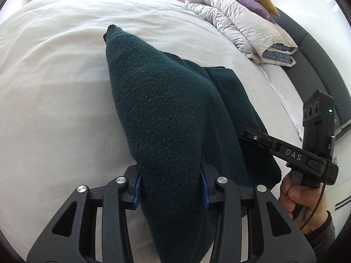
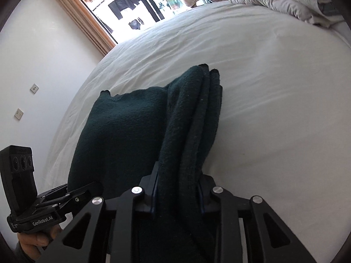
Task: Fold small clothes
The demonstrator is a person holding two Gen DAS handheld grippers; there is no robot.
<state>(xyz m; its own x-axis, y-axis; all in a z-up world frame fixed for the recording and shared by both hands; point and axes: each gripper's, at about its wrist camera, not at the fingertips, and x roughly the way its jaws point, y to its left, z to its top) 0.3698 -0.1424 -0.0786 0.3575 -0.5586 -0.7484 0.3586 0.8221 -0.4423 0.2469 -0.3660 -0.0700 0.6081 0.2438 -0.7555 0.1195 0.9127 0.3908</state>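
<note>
A dark green knitted sweater (image 1: 162, 109) lies partly folded on the white bed. My left gripper (image 1: 171, 186) is shut on a thick fold of it, which fills the gap between the blue pads and drapes over toward the camera. My right gripper (image 2: 177, 188) is shut on another bunched fold of the same sweater (image 2: 122, 135), its layered edge running away from the fingers. The right gripper also shows in the left wrist view (image 1: 252, 135) at the sweater's right edge. The left gripper shows in the right wrist view (image 2: 87, 190) at the lower left, against the sweater's near edge.
The white bed sheet (image 1: 54, 87) spreads wide to the left and far side. A folded pale duvet (image 1: 239, 26) with purple and yellow pillows sits at the headboard end. A dark grey headboard (image 1: 316, 65) runs along the right. A window (image 2: 131, 6) is beyond the bed.
</note>
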